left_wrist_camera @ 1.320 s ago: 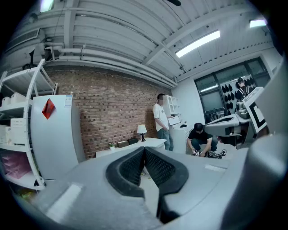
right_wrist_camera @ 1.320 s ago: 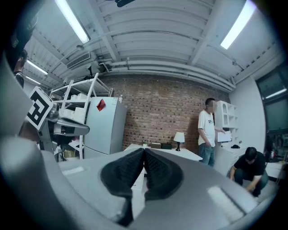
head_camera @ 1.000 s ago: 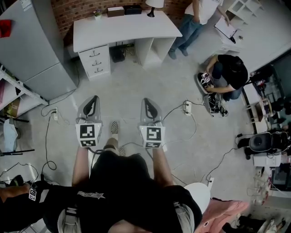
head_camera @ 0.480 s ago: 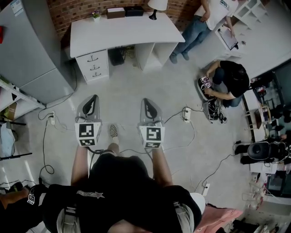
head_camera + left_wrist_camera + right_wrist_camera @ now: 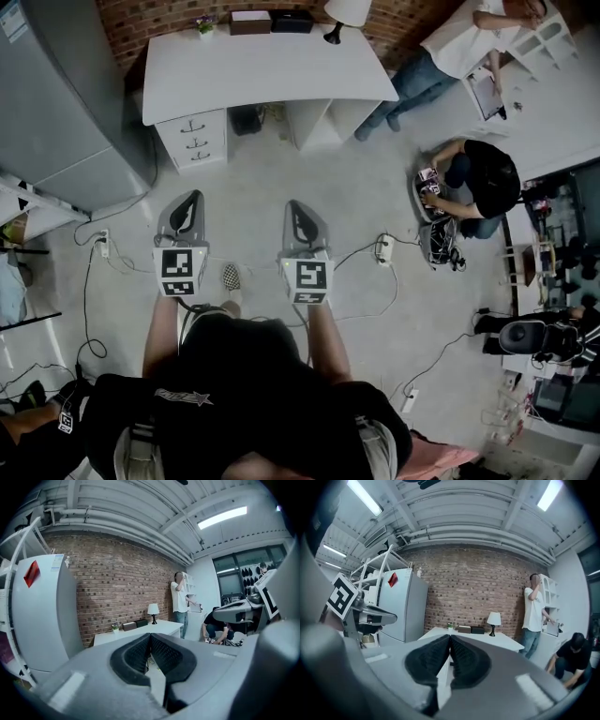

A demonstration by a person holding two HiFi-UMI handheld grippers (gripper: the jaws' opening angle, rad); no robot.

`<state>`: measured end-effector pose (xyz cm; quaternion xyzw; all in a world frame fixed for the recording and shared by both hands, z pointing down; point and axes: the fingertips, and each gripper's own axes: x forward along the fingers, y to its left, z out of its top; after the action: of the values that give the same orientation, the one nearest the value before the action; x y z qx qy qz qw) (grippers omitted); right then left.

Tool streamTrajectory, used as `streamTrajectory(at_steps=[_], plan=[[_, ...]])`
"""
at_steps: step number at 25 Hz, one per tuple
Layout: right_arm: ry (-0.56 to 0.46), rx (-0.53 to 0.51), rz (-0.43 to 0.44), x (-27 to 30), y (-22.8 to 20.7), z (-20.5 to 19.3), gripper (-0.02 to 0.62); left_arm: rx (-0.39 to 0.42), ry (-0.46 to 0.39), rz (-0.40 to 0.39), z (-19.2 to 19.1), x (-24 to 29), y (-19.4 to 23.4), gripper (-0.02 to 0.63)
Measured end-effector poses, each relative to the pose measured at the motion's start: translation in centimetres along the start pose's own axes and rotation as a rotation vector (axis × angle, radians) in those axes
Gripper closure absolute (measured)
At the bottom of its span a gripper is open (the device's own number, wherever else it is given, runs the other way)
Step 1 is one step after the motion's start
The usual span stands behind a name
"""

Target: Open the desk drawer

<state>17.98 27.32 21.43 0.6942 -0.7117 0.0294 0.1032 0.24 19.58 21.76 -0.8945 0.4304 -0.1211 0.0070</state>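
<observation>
We hold both tools level and side by side above the concrete floor (image 5: 281,178), well short of the white desk (image 5: 262,66) ahead of them. The left gripper (image 5: 192,201) has its 2 jaws pressed together with nothing between the pads. The right gripper (image 5: 293,206) is clamped the same way and is also empty. We judge they are carried closed simply because nothing is yet within reach to take hold of.

The drawer unit (image 5: 193,139), a stack of 3 fronts with dark handles under the desk's left end, stands almost straight ahead of the left gripper. It lies off to the left of the right one and well apart from both. All 3 drawers look pushed fully in, so the opening has not begun.

Beyond the tips, a lamp (image 5: 345,13) sits at the desk's far edge by the brick wall, and a grey refrigerator (image 5: 56,103) rises left of the left gripper. Off to the right of the right gripper, a crouching person (image 5: 480,176) bends over gear. The jaws will need to part before they can take a handle.
</observation>
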Motion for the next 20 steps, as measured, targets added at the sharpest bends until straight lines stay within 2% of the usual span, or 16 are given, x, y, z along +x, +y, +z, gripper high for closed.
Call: streamTrajectory(at_steps=[9, 16, 20], plan=[[-0.016, -0.008, 0.032, 7.7, -0.5, 1.4, 0.589, 0.001, 0.005, 0.015, 0.3, 6.6, 3.9, 0.595], [-0.017, 0.003, 0.071, 10.8, -0.3, 1.8, 0.589, -0.002, 0.009, 0.068, 0.6, 7.6, 6.3, 0.595], [-0.020, 0.004, 0.121, 13.0, 1.0, 2.0, 0.589, -0.004, 0.024, 0.113, 0.2, 7.5, 8.2, 0.595]])
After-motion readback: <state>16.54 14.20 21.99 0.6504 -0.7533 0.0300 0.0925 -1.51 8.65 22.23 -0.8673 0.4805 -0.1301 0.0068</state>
